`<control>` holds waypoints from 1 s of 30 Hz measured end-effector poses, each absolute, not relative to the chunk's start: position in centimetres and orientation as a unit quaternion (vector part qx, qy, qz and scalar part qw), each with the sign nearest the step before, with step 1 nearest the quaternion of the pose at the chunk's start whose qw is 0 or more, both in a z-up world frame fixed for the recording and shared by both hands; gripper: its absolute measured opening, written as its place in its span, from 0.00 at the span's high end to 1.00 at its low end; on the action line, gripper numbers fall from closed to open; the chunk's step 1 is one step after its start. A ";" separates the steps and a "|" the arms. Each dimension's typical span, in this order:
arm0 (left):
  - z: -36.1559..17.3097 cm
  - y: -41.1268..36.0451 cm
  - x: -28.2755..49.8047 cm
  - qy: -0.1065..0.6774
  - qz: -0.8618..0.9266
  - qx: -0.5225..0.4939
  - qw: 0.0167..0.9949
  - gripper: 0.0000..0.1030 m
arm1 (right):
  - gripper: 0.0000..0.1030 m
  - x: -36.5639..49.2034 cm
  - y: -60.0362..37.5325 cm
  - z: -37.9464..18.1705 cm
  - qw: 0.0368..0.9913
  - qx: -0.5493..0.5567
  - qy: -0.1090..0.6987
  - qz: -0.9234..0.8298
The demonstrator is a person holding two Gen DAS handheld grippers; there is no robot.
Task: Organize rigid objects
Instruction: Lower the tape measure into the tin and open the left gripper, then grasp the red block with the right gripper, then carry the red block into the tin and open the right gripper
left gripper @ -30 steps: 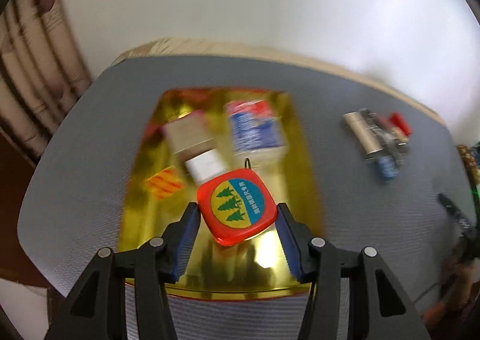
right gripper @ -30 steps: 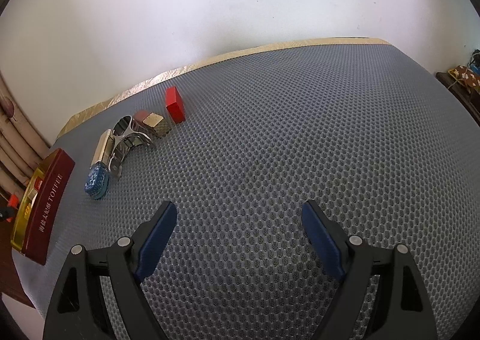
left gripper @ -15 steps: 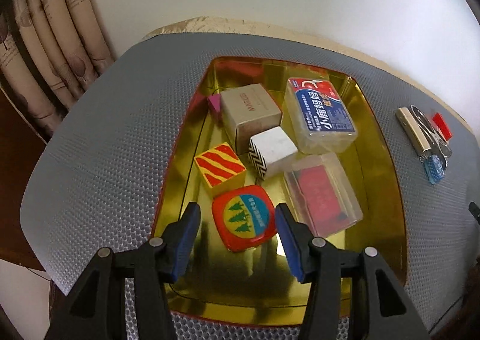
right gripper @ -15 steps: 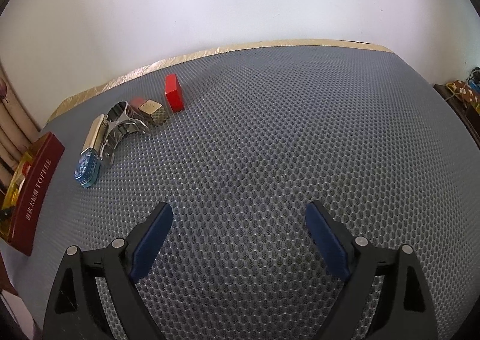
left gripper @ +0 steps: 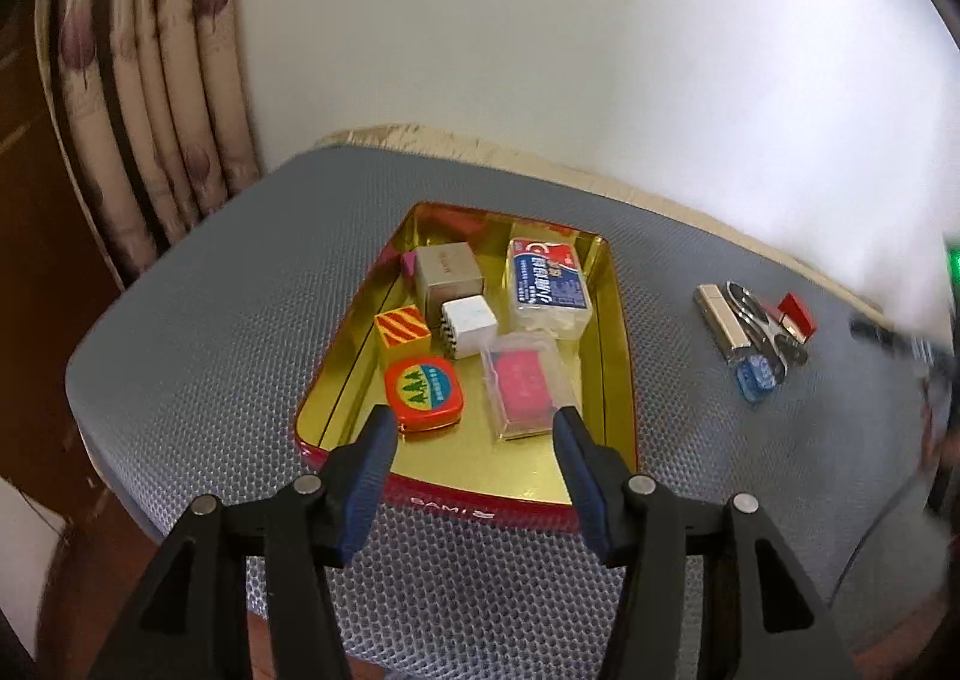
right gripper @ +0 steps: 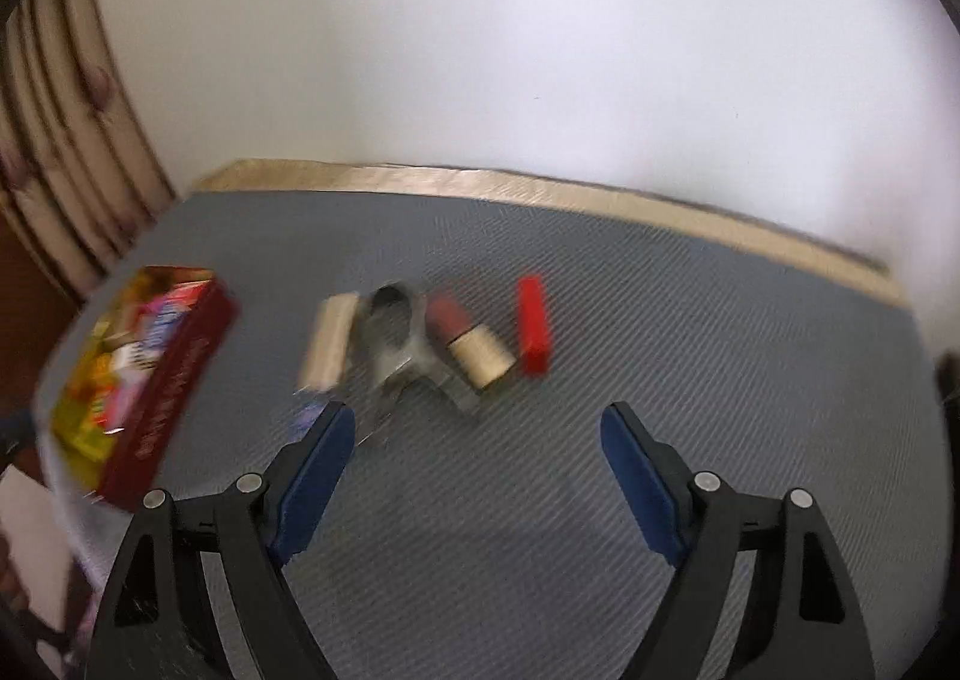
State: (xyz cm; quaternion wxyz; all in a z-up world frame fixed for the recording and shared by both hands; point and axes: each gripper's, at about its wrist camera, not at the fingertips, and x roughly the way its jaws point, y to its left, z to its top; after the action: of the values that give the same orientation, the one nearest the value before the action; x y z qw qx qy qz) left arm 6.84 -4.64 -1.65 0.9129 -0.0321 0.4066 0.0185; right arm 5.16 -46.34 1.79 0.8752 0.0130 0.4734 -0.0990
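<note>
A gold tray with a red rim holds a red tape measure, a striped block, a white cube, a beige box and two clear cases. My left gripper hovers over the tray's near end, its jaws opening with nothing between them; the tape measure lies just ahead of the left finger. To the right on the mat lie a silver bar, a metal tool, a tan cube and a red block. My right gripper hangs empty just short of them, jaws closing.
A grey mesh mat covers the table, whose tan edge runs along a white wall. A striped curtain hangs at the left. A small blue item lies near the silver bar. The right wrist view is blurred by motion.
The left gripper set the red tape measure down in the tray, let go and drew back. The right gripper swung left, bringing the loose items and the tray nearer.
</note>
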 end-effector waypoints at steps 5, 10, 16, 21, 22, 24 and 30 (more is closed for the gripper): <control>-2.9 -5.4 7.2 0.412 0.010 -0.004 0.911 0.46 | 0.52 11.0 -49.8 -0.5 0.843 0.015 0.520 -0.132; -3.5 -5.1 7.8 0.420 0.003 -0.006 0.907 0.46 | 0.52 13.8 -52.1 -2.6 0.831 0.056 0.540 -0.123; -4.7 -5.4 8.3 0.444 -0.016 -0.007 0.896 0.46 | 0.52 16.4 -52.1 -5.7 0.805 0.041 0.581 -0.115; -4.6 -5.8 8.2 0.436 -0.013 0.007 0.900 0.46 | 0.86 17.1 -52.5 -7.4 0.789 0.038 0.603 -0.115; -4.6 -5.7 8.2 0.435 -0.010 0.006 0.901 0.46 | 0.86 17.0 -52.5 -7.5 0.788 0.042 0.604 -0.114; -4.4 -5.3 8.2 0.434 -0.006 -0.003 0.901 0.46 | 0.87 16.6 -52.4 -7.8 0.788 0.041 0.604 -0.115; -3.5 -3.3 8.2 0.433 0.021 -0.042 0.900 0.46 | 0.87 15.4 -52.1 -5.0 0.809 0.065 0.571 -0.121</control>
State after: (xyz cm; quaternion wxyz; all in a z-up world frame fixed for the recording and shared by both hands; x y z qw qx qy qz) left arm 8.23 -3.34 -3.55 0.9002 -0.0415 0.4329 0.0212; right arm 15.37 -52.10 -5.04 0.8091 0.0652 0.5713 -0.1214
